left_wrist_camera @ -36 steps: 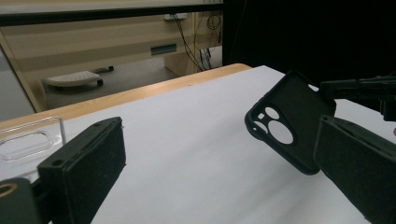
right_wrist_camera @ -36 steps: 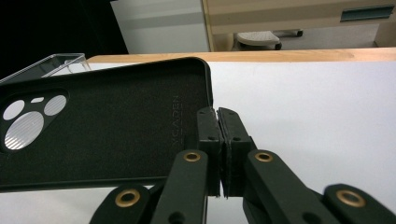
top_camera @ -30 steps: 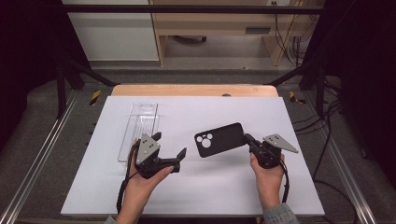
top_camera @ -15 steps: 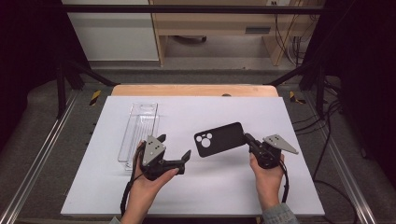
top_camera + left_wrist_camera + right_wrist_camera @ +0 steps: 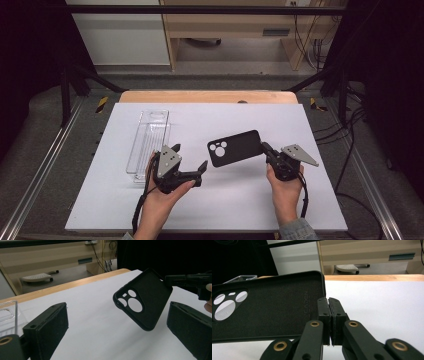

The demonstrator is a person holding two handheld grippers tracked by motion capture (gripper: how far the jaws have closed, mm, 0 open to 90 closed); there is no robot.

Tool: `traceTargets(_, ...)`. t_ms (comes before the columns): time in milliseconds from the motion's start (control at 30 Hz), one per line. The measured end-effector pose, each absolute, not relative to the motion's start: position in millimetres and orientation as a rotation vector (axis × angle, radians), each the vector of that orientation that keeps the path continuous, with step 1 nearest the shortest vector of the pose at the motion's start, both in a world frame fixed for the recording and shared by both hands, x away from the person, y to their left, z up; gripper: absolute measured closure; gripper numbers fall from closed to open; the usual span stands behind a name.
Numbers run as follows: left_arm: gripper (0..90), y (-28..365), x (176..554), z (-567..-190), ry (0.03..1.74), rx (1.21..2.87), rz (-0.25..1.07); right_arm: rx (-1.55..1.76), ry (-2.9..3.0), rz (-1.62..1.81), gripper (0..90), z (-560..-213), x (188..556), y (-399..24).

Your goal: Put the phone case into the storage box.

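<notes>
The left gripper point(image 5: 202, 167) has slid to the right, away from the clear tray point(image 5: 148, 142) and closer to the black phone case point(image 5: 235, 148). Its fingers point(image 5: 46, 327) are spread wide, and the case hangs in the air just ahead of them. The right gripper point(image 5: 264, 149) holds the case up off the white tabletop point(image 5: 220, 200), with its fingers point(image 5: 323, 315) pressed tight on the case's edge.

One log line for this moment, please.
right gripper: shut on black phone case, lifted | left gripper: open, empty, facing case | clear case: on table
</notes>
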State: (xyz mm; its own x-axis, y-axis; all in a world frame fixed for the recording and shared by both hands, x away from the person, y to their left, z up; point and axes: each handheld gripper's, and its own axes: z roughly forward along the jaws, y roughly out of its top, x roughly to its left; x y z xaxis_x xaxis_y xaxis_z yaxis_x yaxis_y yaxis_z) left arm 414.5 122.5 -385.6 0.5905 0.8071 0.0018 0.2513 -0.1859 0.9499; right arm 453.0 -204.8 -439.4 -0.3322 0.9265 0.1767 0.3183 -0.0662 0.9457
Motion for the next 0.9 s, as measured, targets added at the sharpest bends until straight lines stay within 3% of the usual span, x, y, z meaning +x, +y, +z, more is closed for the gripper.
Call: traceTargets(900, 9.3, 98.6, 409.8, -390.0, 0.888, 1.728, 0.63, 1.322, 1.65, 1.416, 88.9, -438.1, 452.0, -206.1)
